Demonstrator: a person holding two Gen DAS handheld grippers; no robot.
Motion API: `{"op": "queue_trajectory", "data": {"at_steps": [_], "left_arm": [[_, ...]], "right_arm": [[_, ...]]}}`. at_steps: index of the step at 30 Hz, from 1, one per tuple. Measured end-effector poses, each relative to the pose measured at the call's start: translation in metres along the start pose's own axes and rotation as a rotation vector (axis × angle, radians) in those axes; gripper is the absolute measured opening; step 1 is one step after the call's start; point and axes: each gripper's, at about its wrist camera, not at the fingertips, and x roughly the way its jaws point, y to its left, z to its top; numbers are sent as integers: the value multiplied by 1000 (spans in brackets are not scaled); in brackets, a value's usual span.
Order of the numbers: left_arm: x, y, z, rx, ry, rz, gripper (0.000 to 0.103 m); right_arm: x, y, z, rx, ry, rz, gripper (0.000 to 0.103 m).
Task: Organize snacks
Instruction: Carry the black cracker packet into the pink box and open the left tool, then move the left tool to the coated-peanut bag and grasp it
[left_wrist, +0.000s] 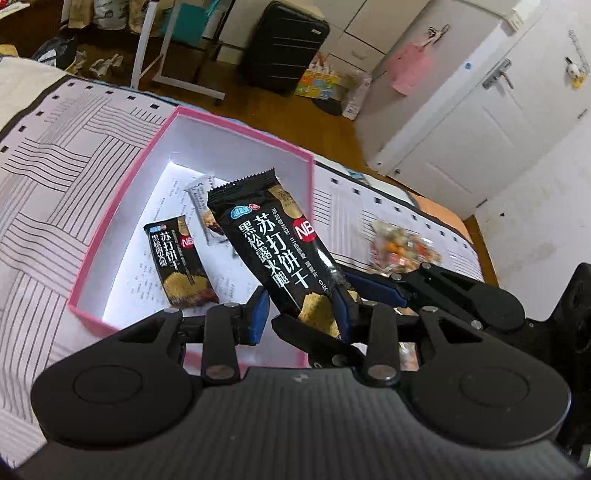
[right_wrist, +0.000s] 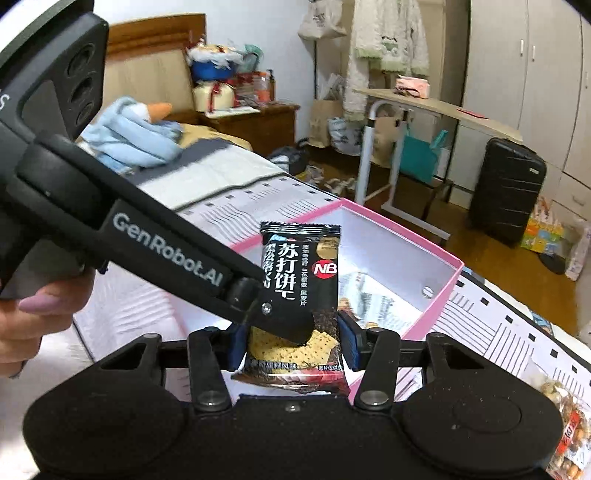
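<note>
A black soda-cracker packet (left_wrist: 275, 251) is held above the pink-rimmed white box (left_wrist: 122, 206). Both grippers are at it. My left gripper (left_wrist: 301, 314) has its blue pads on either side of the packet's lower end. In the right wrist view my right gripper (right_wrist: 291, 338) also has its blue pads at the sides of the same packet (right_wrist: 299, 280). The left gripper's finger (right_wrist: 280, 321) crosses in front of the packet. Inside the box lie a second black cracker packet (left_wrist: 179, 262) and a white packet (left_wrist: 203, 206).
The box (right_wrist: 439, 295) sits on a bed with a striped white cover (left_wrist: 55, 177). A clear bag of mixed snacks (left_wrist: 402, 243) lies on the bed to the right. A blue cloth (right_wrist: 136, 136) lies near the headboard. A black suitcase (right_wrist: 506, 188) and a desk stand on the floor beyond.
</note>
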Motion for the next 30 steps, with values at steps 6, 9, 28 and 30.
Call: {"op": "queue_trajectory", "data": {"at_steps": [6,9,28,30], "left_arm": [[59,29,7,-74,93,5,36],[73,37,8,-103,99,-11,40],[40,41,-15,-10,17,116,50],[29,29,-20,34,43,116,50]], "right_arm": [[36,-4,-1,-38,55,-17,53],[46,-8,6,-33,82,-2,53],[-75,13,-48,20,-81,16,58],[-93,7,-57,56,-80,1,58]]}}
